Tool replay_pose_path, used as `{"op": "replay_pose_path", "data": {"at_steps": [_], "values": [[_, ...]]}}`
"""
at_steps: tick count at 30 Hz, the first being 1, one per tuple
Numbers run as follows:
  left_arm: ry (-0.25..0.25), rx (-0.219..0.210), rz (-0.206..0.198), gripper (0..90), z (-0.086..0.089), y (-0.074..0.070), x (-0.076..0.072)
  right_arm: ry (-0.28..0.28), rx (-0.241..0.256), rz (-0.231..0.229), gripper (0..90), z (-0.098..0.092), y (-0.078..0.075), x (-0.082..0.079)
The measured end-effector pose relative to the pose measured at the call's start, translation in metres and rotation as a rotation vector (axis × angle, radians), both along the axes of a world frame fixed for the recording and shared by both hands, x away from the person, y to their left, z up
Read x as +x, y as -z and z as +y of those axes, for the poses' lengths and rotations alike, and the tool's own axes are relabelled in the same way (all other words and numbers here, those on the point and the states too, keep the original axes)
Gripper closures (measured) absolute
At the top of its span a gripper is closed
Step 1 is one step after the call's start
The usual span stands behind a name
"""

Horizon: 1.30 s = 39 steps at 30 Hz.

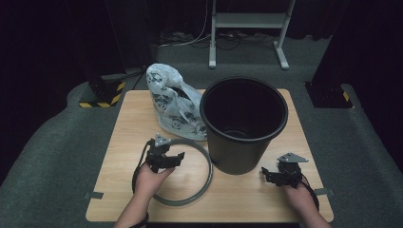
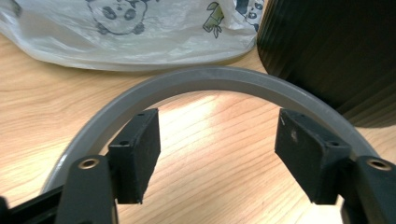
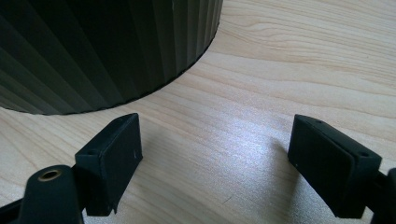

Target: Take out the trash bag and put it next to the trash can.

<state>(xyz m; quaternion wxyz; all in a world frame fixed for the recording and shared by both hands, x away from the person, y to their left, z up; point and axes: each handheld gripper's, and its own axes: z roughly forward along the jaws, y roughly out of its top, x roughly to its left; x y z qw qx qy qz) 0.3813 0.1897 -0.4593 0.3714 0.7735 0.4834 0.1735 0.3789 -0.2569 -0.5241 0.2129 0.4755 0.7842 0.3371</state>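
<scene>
Black bin [image 1: 243, 124] between panda-print bag [image 1: 172, 100], grey ring [image 1: 183, 171] and right tool [image 1: 277, 175].

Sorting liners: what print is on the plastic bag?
Black-and-white pandas with green bamboo on the plastic bag; clearest in the left gripper view.

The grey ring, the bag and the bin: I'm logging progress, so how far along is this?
Early. Nothing looks fitted: the bin stands empty and the panda-print bag lies crumpled beside it. In hand: the left claw is open over the grey ring, not gripping; the right claw is open. Everything else remains.
</scene>
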Motion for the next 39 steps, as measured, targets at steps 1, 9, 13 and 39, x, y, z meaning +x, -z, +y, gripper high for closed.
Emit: {"op": "replay_pose_path", "data": {"at_steps": [1,9,13,39], "values": [[0.002,-0.014,0.003,30.5,0.002,0.001,-0.001,0.002,0.003,0.002,17.2,0.000,0.000,0.000],[0.040,0.027,0.008,25.8,0.012,0.006,-0.008,-0.003,0.004,0.002,17.2,0.000,0.000,0.000],[0.036,0.010,0.014,23.0,0.017,0.005,-0.010,-0.003,0.004,0.003,17.1,0.000,0.000,0.000],[-0.105,-0.020,0.121,15.5,0.075,0.019,-0.018,-0.018,0.002,0.003,17.1,0.001,0.000,0.000]]}}
